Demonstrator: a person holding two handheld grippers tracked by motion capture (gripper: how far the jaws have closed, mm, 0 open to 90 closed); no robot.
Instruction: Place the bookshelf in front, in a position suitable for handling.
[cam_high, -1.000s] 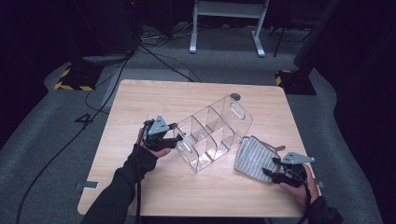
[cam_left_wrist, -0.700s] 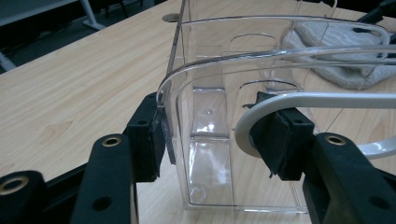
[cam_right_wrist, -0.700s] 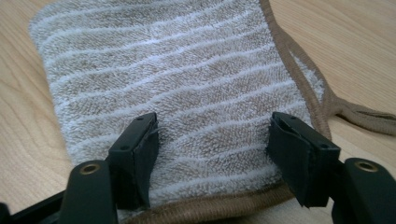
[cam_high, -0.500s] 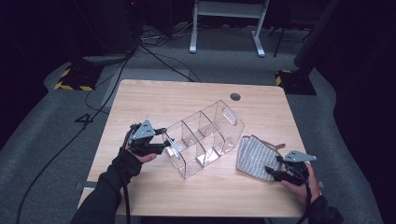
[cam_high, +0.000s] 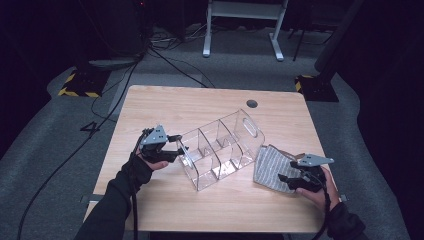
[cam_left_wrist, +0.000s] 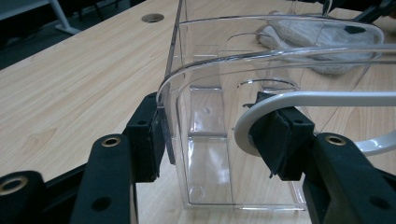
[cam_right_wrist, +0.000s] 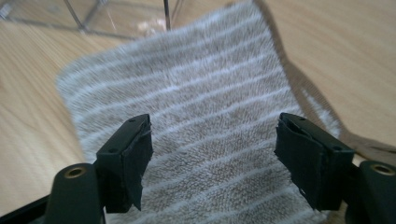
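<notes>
A clear plastic organizer (cam_high: 220, 150) with three compartments stands at the middle of the wooden table (cam_high: 175, 105). My left gripper (cam_high: 181, 150) is shut on its near-left end. In the left gripper view the gripper (cam_left_wrist: 215, 140) has one pad outside the clear wall and the other against a curved rim of the organizer (cam_left_wrist: 205, 93). A grey striped cloth (cam_high: 272, 165) lies flat to the right of the organizer. My right gripper (cam_high: 282, 179) hovers at its near edge. Its jaws have just been opening. In the right gripper view they (cam_right_wrist: 219, 154) stand wide apart over the cloth (cam_right_wrist: 187, 84), pads clear of it.
A round cable hole (cam_high: 252, 104) sits near the table's far edge. On the grey floor behind are black cables (cam_high: 165, 65), a white stand (cam_high: 242, 25) and yellow-black tape (cam_high: 75, 92). Bare wood lies to the left of and behind the organizer.
My left gripper has shifted a little to the left and the organizer has come with it. The right hand has stayed over the cloth.
</notes>
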